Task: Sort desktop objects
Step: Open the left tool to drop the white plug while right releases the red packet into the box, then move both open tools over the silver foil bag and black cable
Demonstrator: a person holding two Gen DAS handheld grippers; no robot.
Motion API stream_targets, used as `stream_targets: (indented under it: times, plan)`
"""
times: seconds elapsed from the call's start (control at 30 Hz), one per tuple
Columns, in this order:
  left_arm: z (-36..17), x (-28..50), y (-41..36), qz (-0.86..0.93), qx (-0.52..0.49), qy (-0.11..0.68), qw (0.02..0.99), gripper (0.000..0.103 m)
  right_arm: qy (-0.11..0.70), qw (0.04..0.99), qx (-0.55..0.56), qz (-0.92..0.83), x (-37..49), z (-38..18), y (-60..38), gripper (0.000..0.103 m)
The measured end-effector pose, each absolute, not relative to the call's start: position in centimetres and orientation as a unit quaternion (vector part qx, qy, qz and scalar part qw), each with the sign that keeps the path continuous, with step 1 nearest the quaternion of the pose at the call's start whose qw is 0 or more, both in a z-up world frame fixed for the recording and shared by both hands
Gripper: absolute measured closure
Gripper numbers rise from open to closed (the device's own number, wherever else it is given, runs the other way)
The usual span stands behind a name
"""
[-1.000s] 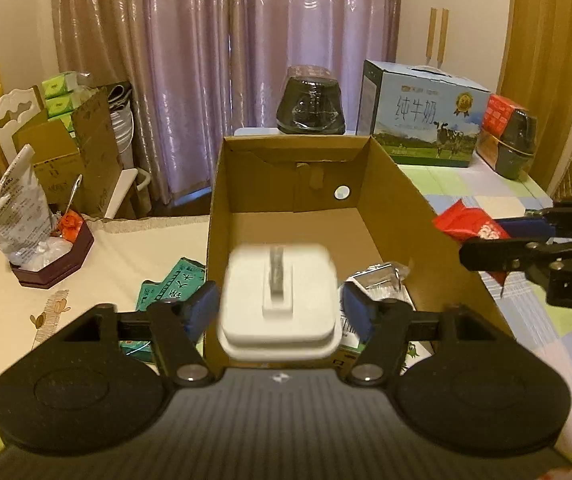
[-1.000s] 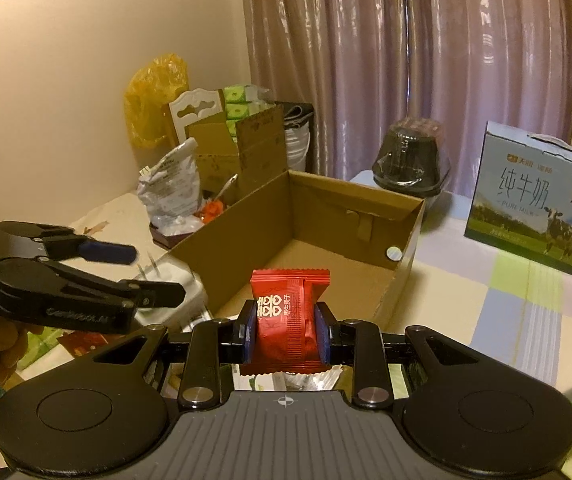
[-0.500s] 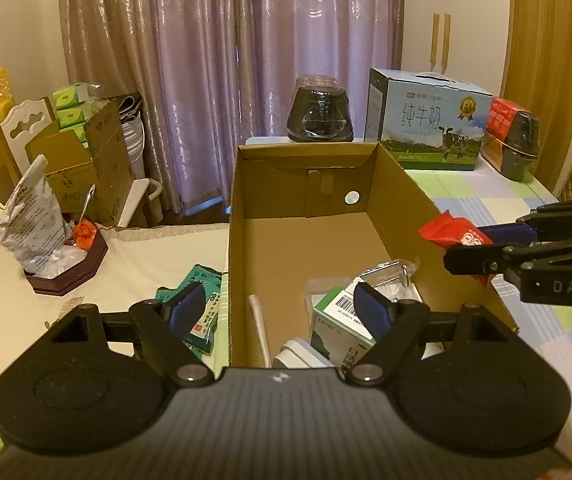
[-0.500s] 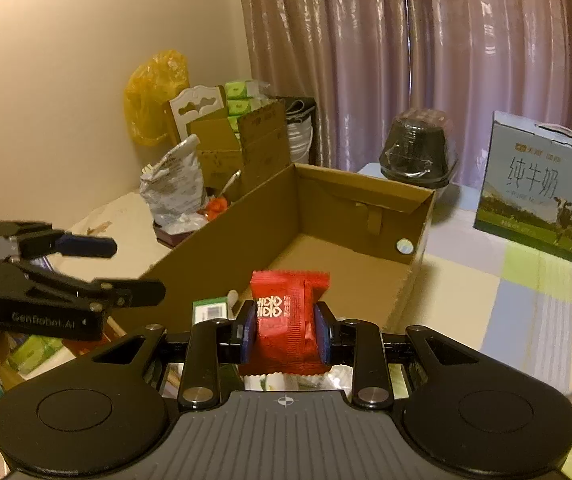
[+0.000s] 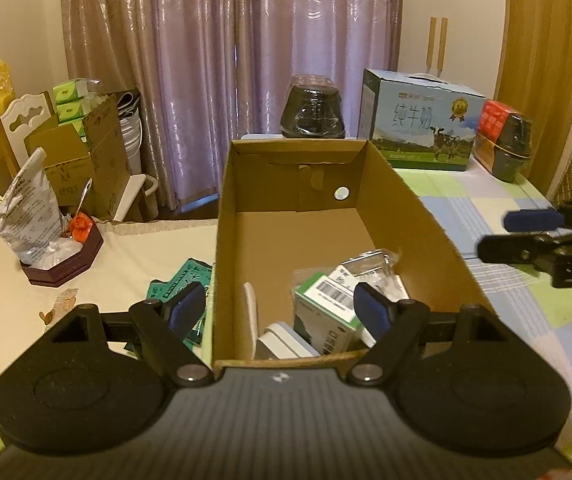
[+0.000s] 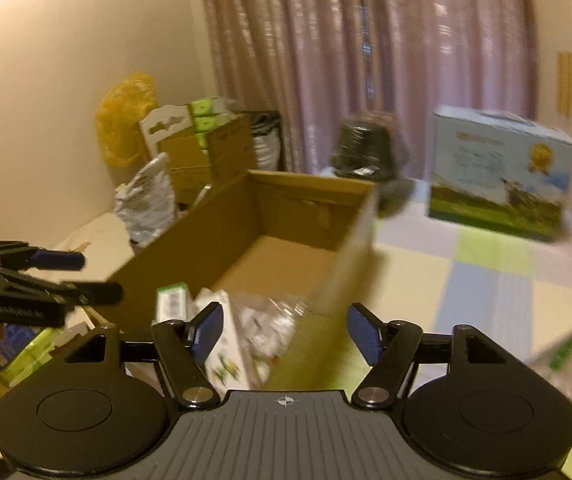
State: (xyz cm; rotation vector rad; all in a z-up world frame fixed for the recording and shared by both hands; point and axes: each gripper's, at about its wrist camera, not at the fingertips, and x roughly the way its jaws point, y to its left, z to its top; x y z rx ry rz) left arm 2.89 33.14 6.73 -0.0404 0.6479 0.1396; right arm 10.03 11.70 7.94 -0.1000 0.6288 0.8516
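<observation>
Our left gripper (image 5: 280,308) hangs at the near end of the cardboard box (image 5: 414,216), its fingers (image 5: 368,310) spread wide with nothing between them. Our right gripper (image 6: 284,330) is also empty, fingers (image 6: 362,334) spread, straddling the box's near right corner; that view is blurred.

Inside the box, nearest us, lies a white charger (image 5: 282,340), with a white strip (image 5: 251,320) at its 10 o'clock. Touching the charger at its 1 o'clock is a green-and-white carton (image 5: 326,308) with a barcode on top, and behind that a clear crinkled wrapper (image 5: 370,264). The far half of the box floor is bare cardboard.

On the tabletop at 9 o'clock of the box lie green packets (image 5: 184,284); farther left, a dark hexagonal tray (image 5: 66,260) holds a silvery bag (image 5: 30,212). At the far end, at 12 o'clock, stands a dark wrapped pot (image 5: 312,110), and at 1 o'clock a blue milk carton case (image 5: 422,120).

The left view shows the charger and the strip, which the right view does not; it also catches the right gripper at 3 o'clock. The right view shows a carton with green print (image 6: 226,344) near its left finger, and the left gripper (image 6: 82,276) at 9 o'clock.
</observation>
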Motion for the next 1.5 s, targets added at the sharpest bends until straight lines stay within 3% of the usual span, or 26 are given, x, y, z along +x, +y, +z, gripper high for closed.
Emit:
stream_targets:
  times: [0.53,1.03,1.2,1.5]
  plan:
    - [7.8,1.0,27.1,0.043,-0.039,0.316,0.947,0.025,0.326,0.883,0.001,0.337,8.5,9.0,2.8,0.019]
    - [8.8,1.4,19.4,-0.019,-0.004,0.321,0.947,0.015,0.342,0.900,0.037,0.270,8.2,8.5,-5.6,0.012]
    - [8.8,2.3,16.6,-0.052,0.001,0.321,0.946,0.005,0.344,0.907,0.051,0.237,8.5,8.2,-9.0,0.010]
    - [7.5,5.7,11.4,-0.105,0.020,0.338,0.935,0.003,0.354,0.913,0.072,0.188,9.8,7.2,-13.9,0.009]
